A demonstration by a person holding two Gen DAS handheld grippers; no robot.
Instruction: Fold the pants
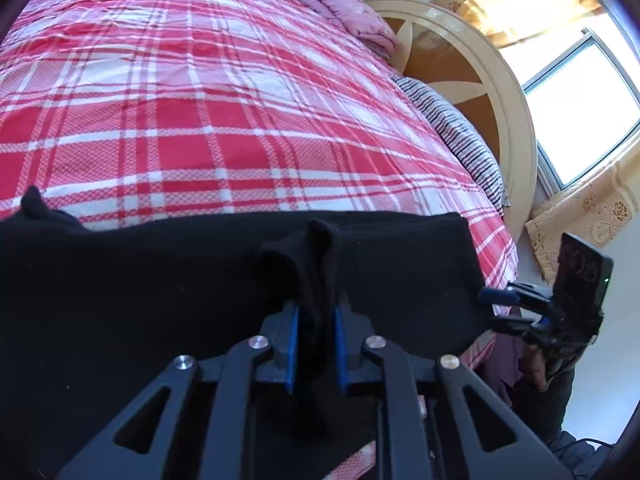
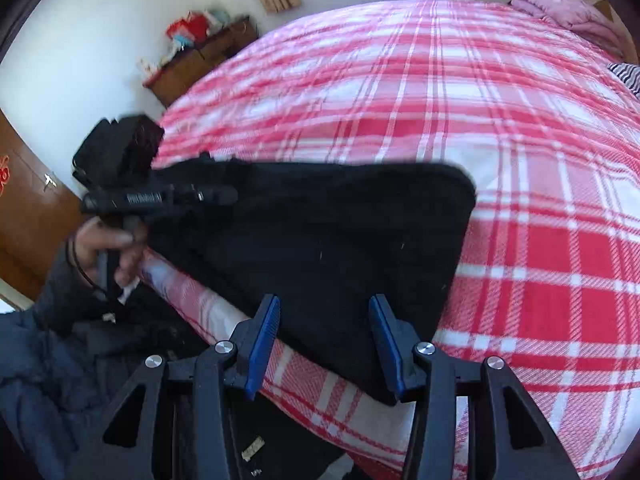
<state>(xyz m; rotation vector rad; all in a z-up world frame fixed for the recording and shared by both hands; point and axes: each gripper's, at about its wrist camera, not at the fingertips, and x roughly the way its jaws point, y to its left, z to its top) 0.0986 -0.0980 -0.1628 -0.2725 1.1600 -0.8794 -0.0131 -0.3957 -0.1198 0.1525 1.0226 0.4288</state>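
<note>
The black pants point(image 1: 160, 280) lie flat along the near edge of the bed, folded into a wide band. My left gripper point(image 1: 316, 312) is shut on a raised pinch of the black fabric, which bunches up between the blue pads. From the right wrist view, the left gripper point(image 2: 224, 196) sits at the far left end of the pants point(image 2: 320, 232), held by a hand. My right gripper point(image 2: 324, 312) stands open just above the pants' near corner, pads not pressing on the cloth. The right gripper point(image 1: 500, 310) also shows at the pants' right edge.
The bed carries a red and white plaid cover point(image 1: 240, 100). A pink folded quilt point(image 1: 352, 12) and a striped pillow point(image 1: 460, 136) lie by the round headboard point(image 1: 512, 120). A wooden cabinet point(image 2: 200, 60) stands beyond the bed. Dark clothing lies on the floor point(image 2: 80, 360).
</note>
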